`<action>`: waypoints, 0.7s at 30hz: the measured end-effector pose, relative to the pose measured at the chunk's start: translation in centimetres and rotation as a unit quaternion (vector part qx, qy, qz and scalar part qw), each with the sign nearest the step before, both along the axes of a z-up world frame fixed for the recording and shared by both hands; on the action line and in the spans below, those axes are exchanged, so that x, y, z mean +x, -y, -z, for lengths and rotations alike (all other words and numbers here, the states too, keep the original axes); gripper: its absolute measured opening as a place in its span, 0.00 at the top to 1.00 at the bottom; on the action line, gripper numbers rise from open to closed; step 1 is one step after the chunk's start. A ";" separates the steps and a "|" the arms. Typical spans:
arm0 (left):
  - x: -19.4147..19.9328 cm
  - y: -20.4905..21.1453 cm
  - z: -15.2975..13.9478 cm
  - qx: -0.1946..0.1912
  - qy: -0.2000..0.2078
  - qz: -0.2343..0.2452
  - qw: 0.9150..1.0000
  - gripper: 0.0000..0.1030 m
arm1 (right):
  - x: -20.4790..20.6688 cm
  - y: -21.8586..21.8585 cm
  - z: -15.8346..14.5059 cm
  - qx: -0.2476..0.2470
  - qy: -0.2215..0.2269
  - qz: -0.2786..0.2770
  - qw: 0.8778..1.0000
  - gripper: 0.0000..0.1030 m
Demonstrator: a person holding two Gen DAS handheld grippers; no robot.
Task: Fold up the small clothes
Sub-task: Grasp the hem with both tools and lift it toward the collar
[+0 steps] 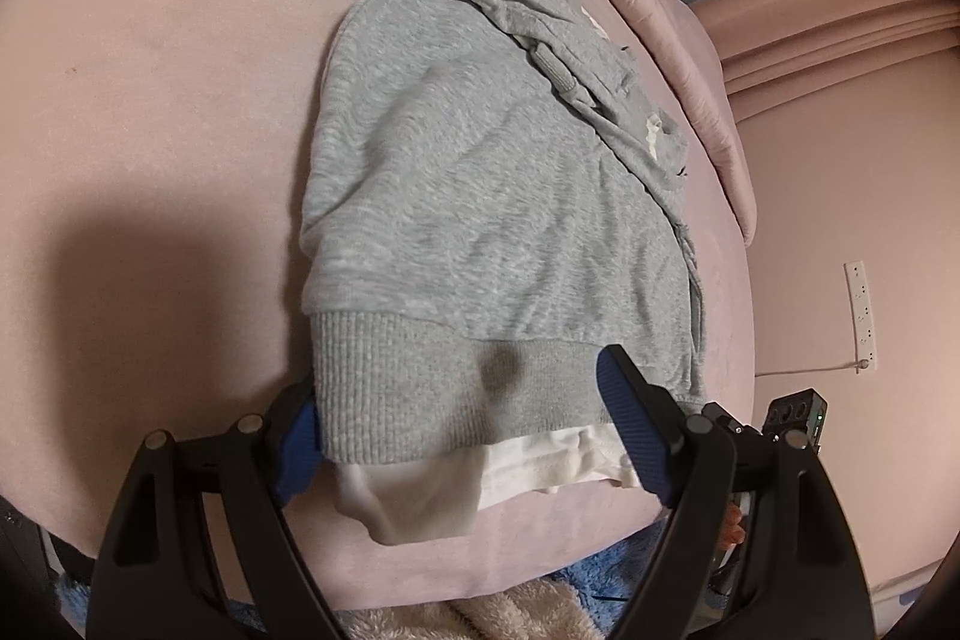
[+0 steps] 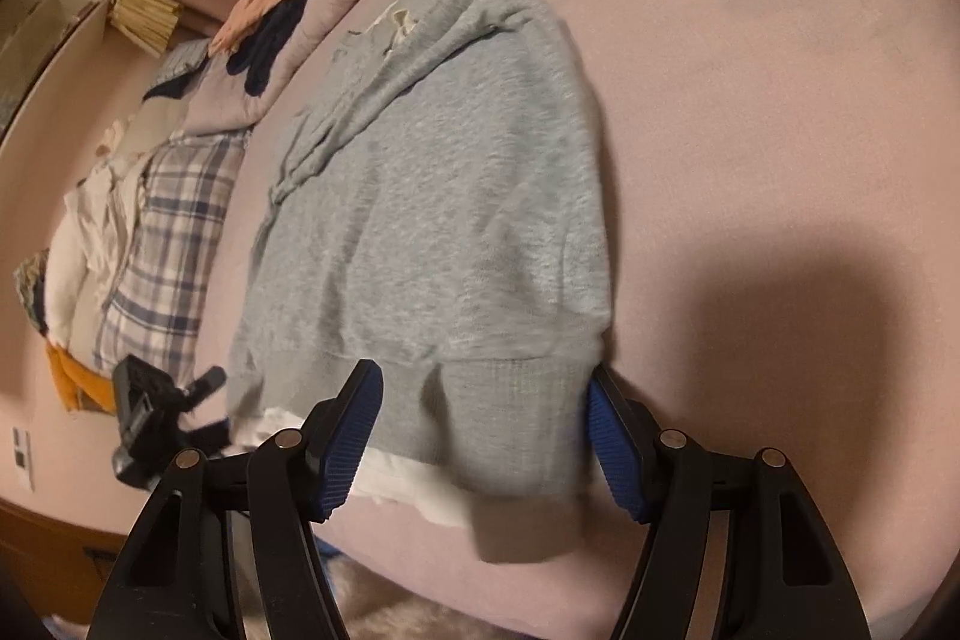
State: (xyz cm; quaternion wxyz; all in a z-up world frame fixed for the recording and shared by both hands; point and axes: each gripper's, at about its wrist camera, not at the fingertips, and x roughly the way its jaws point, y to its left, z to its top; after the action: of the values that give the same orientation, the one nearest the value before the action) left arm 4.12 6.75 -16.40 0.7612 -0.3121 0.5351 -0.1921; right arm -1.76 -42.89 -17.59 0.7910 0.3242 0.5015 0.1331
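Grey marl fleece fills the left wrist view: a small sweatshirt (image 1: 480,196) lies flat on a pink bed sheet (image 1: 156,58), its ribbed hem (image 1: 432,388) nearest the camera. The left gripper (image 1: 456,418) has its fingers spread wide, straddling that hem. The left blue pad (image 1: 297,451) sits at the hem's outer corner, partly hidden behind the rib, and the right blue pad (image 1: 630,424) rests on top of the hem further along. Whether either pad presses the cloth cannot be told; nothing is pinched between them. A white inner layer (image 1: 540,466) shows below the hem, between the fingers. Further up, the garment is folded over itself, with a sleeve and its cuff (image 1: 555,76) laid across the body. A dark spot marks the middle of the rib.

In the right wrist view the same sweatshirt (image 2: 444,196) runs away from the camera on the pink sheet (image 2: 780,70), its ribbed hem (image 2: 498,418) again closest. The right gripper (image 2: 486,436) stands with fingers well apart around one end of the hem: one pad (image 2: 354,436) lies over the rib, the other (image 2: 612,448) is just beside the hem's outer edge. The rib hangs slightly blurred between them, and the white layer (image 2: 408,484) peeks out underneath. Beside the sweatshirt lie a plaid garment (image 2: 174,244) and other clothes (image 2: 270,22).
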 end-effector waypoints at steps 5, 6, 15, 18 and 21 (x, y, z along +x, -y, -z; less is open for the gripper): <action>0.3 -0.2 0.4 -0.011 -0.005 -0.001 1.000 0.21 | -0.7 1.4 0.3 0.009 -0.005 0.015 1.000 0.33; 0.3 -0.1 0.4 -0.009 -0.006 -0.001 1.000 0.21 | -0.5 1.1 0.4 0.004 -0.006 0.010 1.000 0.33; -0.2 2.0 0.2 -0.006 -0.001 0.019 1.000 0.26 | 1.4 -2.3 1.0 0.047 0.012 -0.039 0.998 0.32; -0.7 2.0 0.3 -0.016 -0.008 0.005 1.000 0.35 | 0.7 -2.7 0.9 0.056 0.012 -0.046 0.997 0.33; -1.3 1.8 0.6 -0.025 -0.012 -0.009 1.000 0.35 | -0.3 -2.8 1.0 0.075 -0.002 -0.051 0.996 0.33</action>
State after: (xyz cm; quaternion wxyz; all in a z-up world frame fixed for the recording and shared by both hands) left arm 2.83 4.90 -16.98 0.7484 -0.3385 0.5360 -0.1949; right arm -2.04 -40.11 -18.60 0.7554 0.3572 0.5076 0.2101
